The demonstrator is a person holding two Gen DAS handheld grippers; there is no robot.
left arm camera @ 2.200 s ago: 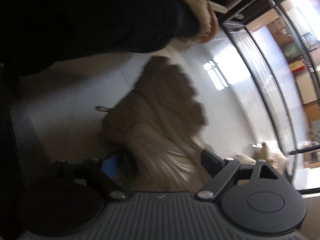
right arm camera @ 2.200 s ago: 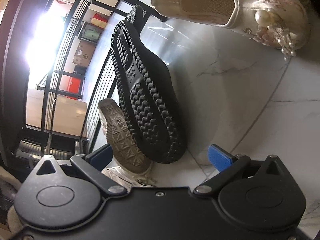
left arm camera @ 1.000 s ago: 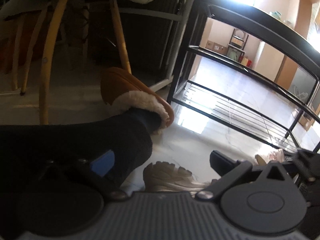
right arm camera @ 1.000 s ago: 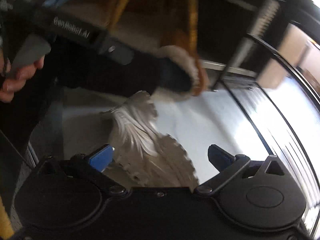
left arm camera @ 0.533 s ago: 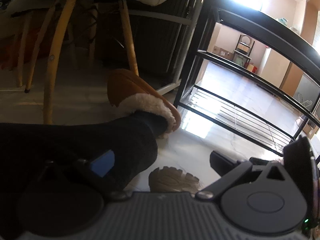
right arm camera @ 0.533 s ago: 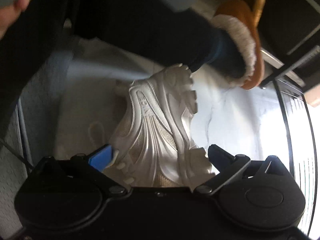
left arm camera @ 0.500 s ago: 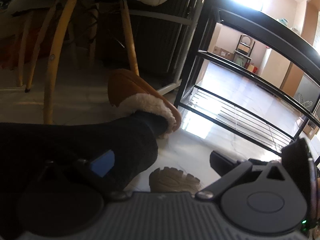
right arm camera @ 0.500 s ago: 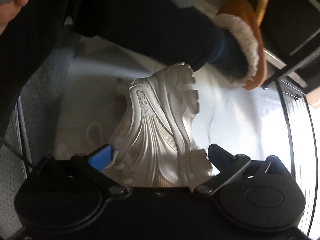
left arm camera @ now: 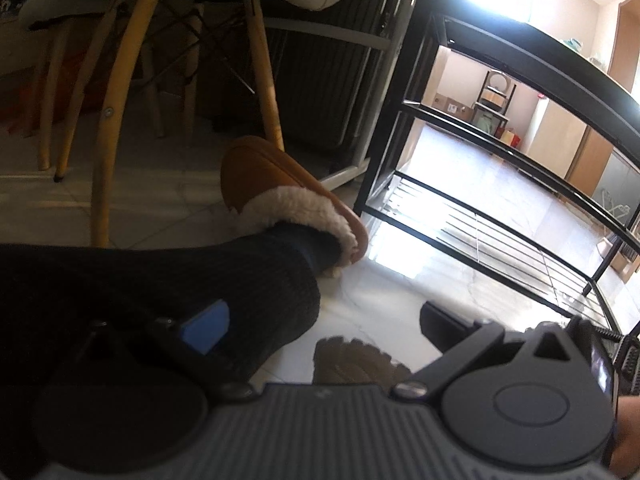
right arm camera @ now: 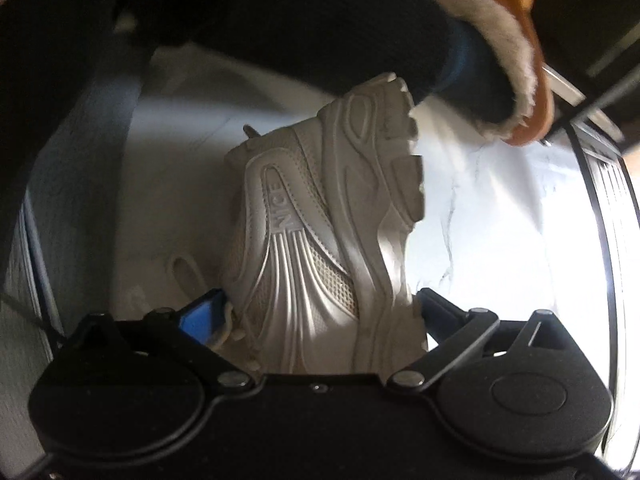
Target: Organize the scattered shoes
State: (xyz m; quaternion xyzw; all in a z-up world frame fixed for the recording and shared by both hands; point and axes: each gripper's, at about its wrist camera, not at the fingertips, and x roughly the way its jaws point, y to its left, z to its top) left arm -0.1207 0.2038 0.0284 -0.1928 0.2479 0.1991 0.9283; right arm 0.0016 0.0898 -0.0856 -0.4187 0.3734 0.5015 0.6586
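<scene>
Left wrist view: the left gripper [left arm camera: 324, 328] hangs spread with nothing between its fingers, aimed across the pale marble floor [left arm camera: 384, 292]. Framing matches half a second ago; this hand has barely shifted. Only the lugged heel of the white chunky sneaker [left arm camera: 356, 364] pokes out just above the gripper body, near centre. Far left, a person's dark trouser leg [left arm camera: 168, 280] ends in a tan fleece-lined slipper [left arm camera: 280, 188]. Far right stands the black metal shoe rack [left arm camera: 480, 232], lower shelf bare as far as visible. At the right edge, part of the other gripper's housing has come into frame.

Right wrist view: the right gripper [right arm camera: 320, 312] has come down over the sneaker [right arm camera: 320, 232], which now fills more of the frame than a second ago. The shoe lies on its side on the floor, sole to the right, between the fingers. The jaws are closing; whether the pads press yet is unclear, the right finger looking right at the sole. Judgement: pickup is beginning, racking remains.

Differences: only this view shows the shoe's pose and the "NICE" lettering; only the left view shows the rack, the likely destination.
</scene>
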